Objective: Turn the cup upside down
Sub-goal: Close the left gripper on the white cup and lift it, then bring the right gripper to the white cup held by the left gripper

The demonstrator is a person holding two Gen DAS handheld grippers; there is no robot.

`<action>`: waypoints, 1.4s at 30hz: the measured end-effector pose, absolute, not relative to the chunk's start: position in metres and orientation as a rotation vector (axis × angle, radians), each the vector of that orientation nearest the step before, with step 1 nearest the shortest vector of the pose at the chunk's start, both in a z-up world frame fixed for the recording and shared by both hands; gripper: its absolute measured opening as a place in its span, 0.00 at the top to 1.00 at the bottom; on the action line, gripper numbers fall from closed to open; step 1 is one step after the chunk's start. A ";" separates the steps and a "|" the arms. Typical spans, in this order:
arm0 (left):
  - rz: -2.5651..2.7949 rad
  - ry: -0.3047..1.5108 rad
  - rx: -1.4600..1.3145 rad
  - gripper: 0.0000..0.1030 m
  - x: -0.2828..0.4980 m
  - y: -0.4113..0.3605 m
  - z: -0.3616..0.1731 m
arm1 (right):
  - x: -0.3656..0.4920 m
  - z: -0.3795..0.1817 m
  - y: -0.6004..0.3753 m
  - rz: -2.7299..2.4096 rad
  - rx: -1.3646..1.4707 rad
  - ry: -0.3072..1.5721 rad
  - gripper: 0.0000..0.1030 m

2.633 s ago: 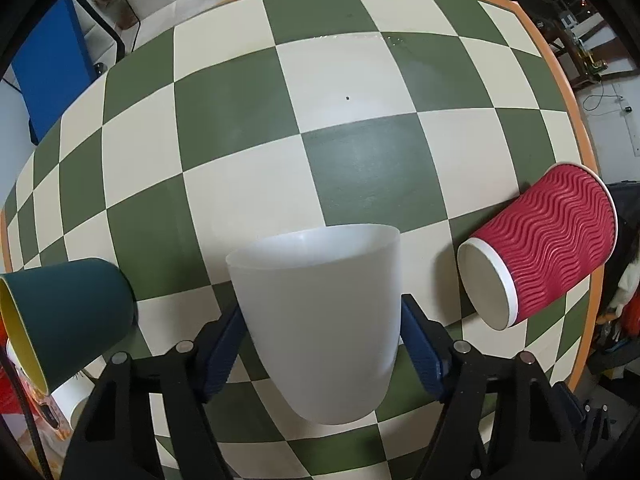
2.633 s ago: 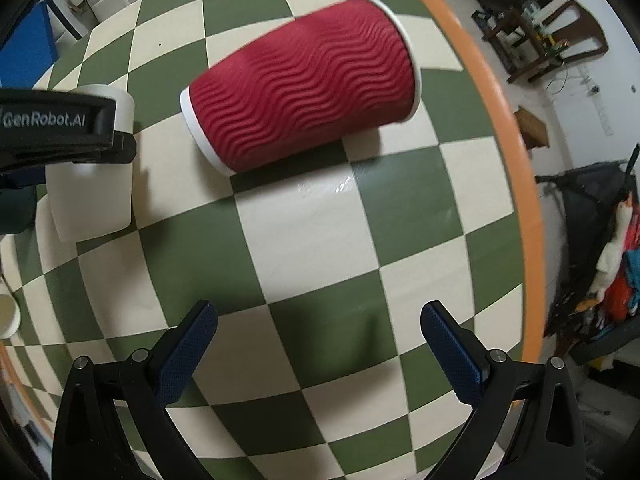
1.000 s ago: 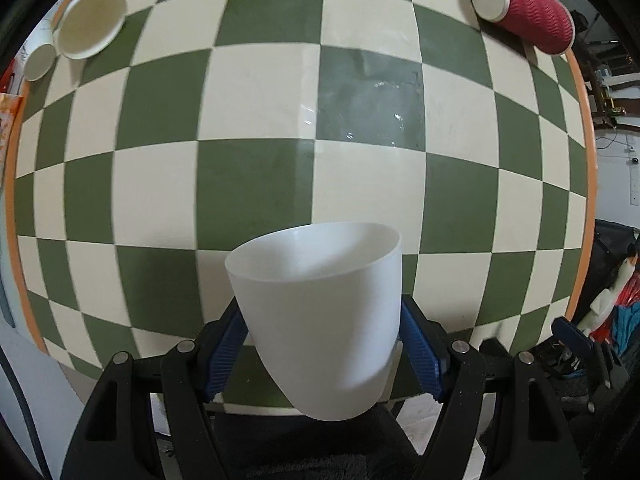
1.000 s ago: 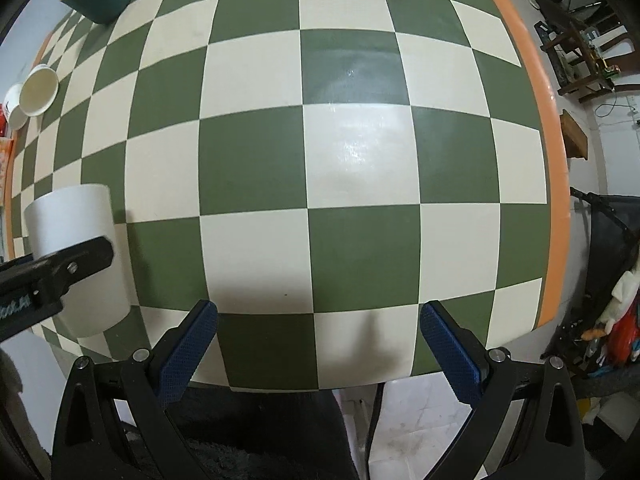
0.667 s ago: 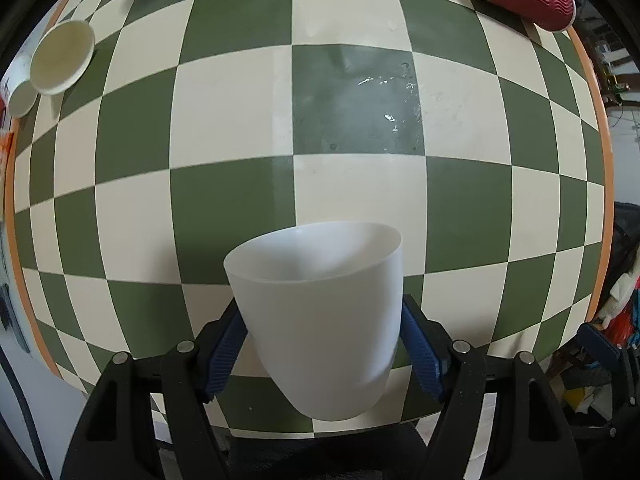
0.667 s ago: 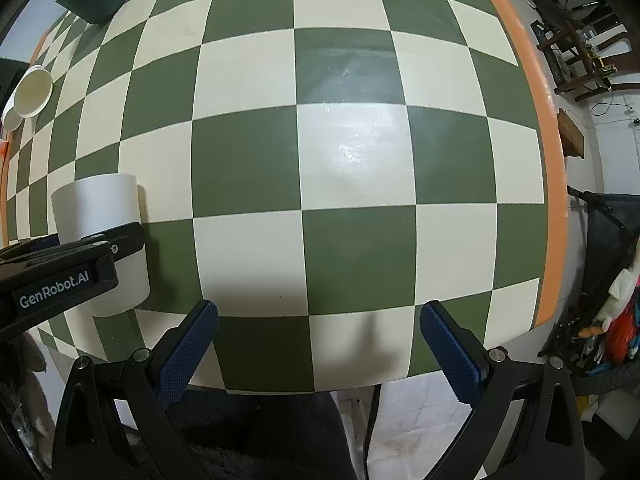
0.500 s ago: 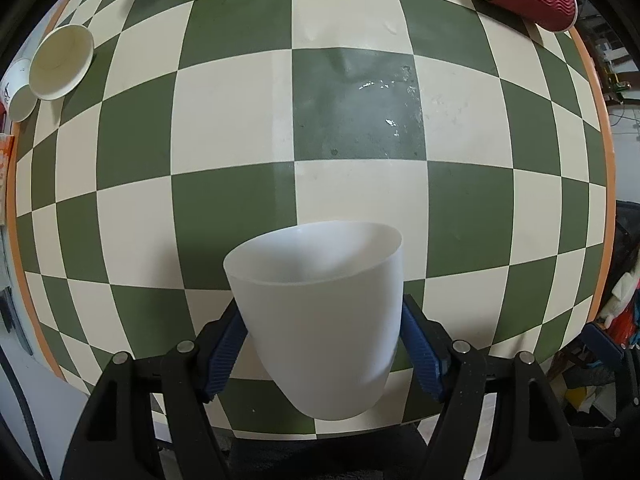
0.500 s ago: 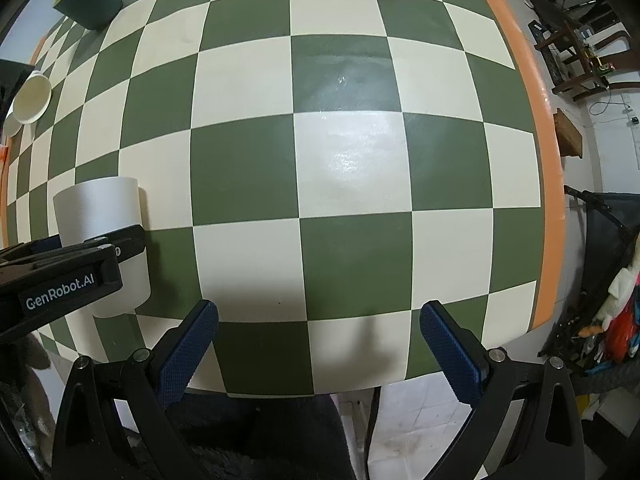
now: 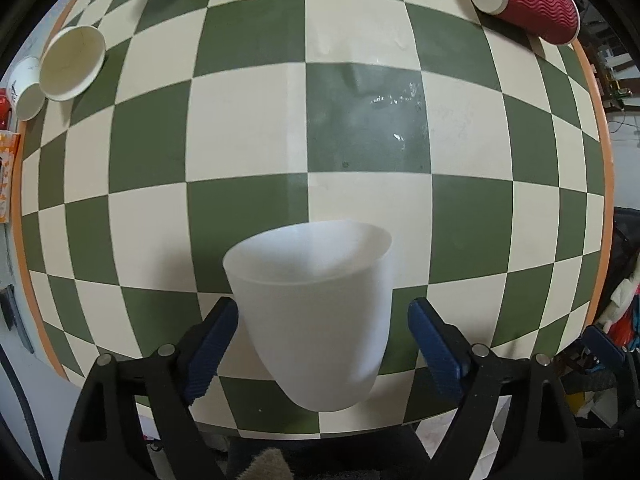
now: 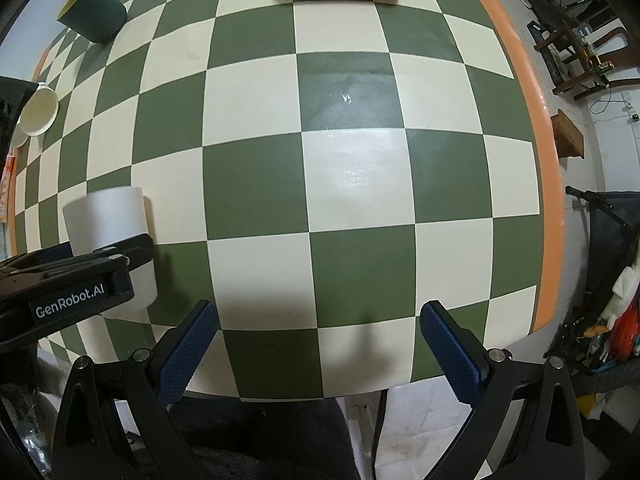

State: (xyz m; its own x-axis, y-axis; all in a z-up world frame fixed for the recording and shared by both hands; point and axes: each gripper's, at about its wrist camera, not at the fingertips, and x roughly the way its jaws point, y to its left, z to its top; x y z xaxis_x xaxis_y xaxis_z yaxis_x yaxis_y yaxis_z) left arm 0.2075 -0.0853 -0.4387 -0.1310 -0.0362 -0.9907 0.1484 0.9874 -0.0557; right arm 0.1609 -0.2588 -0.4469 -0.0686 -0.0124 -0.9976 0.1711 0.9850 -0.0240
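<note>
1. White paper cups (image 9: 72, 63): 2, upper left of the left wrist view, lying at the table's edge. Not in play.

2. Teal cup (image 10: 92, 10): upper left of the right wrist view, on its side, well apart from both claws.

3. Left gripper (image 9: 324, 344): lower centre of the left wrist view. Jaws spread, a gap visible between each blue pad and the cup wall; holding nothing, as far as this view shows.

4. White plastic cup (image 9: 316, 312): lower centre of the same view, directly between the left jaws; lower left of the right wrist view. Its wide rim lies farther from the camera, toward the checkered tablecloth (image 9: 248, 128), and its narrow base nearer. Long axis runs roughly along the left fingers. Judged mouth-down on the cloth, flip likely done.

5. Right gripper (image 10: 320, 344): lower centre of the right wrist view, jaws wide apart, empty, over bare cloth. The white cup sits well to its left, so the left claw is nearer.

6. Red ripple cup (image 9: 524, 4): upper right, lying on its side.
</note>
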 end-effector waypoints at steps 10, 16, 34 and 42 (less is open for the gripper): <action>-0.105 1.568 0.041 0.15 0.191 -0.049 -0.377 | 0.152 -0.416 -0.253 -0.102 0.171 1.571 0.00; -0.005 1.474 0.033 0.15 0.156 -0.001 -0.342 | 0.138 -0.392 -0.232 -0.019 0.214 1.518 0.00; 0.047 1.499 -0.006 0.04 0.152 0.086 -0.377 | 0.131 -0.378 -0.124 0.136 -0.214 1.492 0.00; 0.026 1.562 -0.012 0.04 0.171 0.095 -0.427 | 0.091 -0.408 -0.047 0.401 -1.517 1.088 0.00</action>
State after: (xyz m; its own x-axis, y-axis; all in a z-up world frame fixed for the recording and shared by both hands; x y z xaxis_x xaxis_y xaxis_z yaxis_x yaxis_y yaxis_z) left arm 0.1707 0.0954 -0.4265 0.0083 0.0089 -0.9999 -0.0241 0.9997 0.0087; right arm 0.0909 -0.0466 -0.4080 0.5086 -0.4046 -0.7600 -0.8013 0.1005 -0.5898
